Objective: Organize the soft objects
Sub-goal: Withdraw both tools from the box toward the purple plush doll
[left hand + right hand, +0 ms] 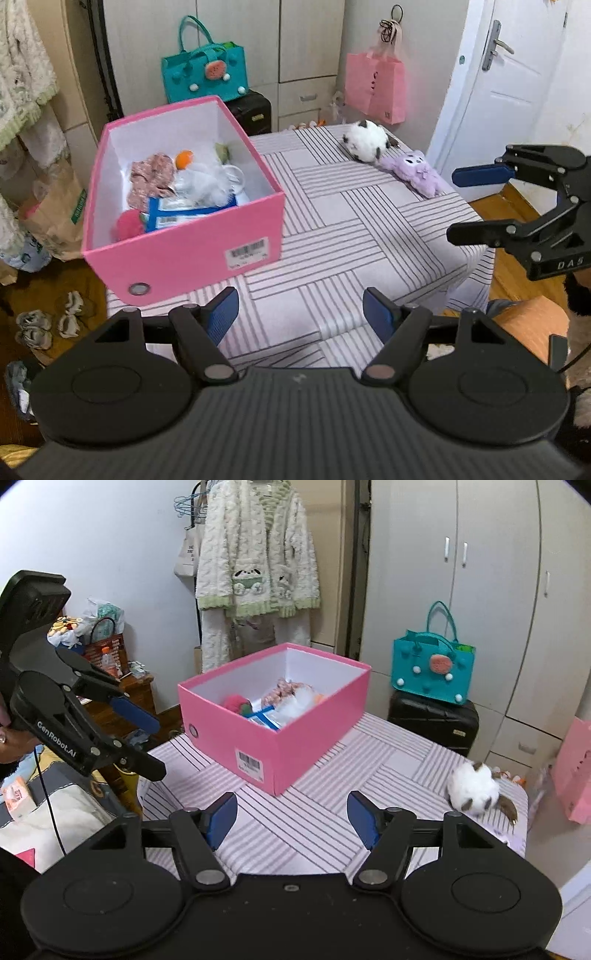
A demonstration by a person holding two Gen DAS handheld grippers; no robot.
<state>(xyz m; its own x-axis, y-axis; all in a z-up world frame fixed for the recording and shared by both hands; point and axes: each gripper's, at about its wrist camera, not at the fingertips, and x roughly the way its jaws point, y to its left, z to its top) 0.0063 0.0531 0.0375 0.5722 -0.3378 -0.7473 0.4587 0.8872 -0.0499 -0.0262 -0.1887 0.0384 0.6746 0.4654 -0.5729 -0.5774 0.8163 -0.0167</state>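
A pink box (184, 254) (314, 738) stands on the striped table (332, 229) (295, 834), toward its left. Inside lie a patterned cloth (151, 177), an orange ball (184, 159), white fluff (210, 181), a blue-and-white packet (177, 214) and a red plush (129, 226). At the table's far right rest a white plush with brown patches (364, 142) (472, 786) and a purple plush (413, 171). My left gripper (299, 299) (158, 747) hovers open over the near table edge, holding nothing. My right gripper (291, 801) (455, 205) is open too, with nothing between its fingers.
A teal felt bag (205, 74) (432, 668) sits on a black suitcase (251, 110) (432, 720) behind the table. A pink paper bag (375, 88) hangs near the white door (509, 74). A fluffy robe (255, 572) hangs at the back. Paper bags and slippers (48, 325) clutter the floor at left.
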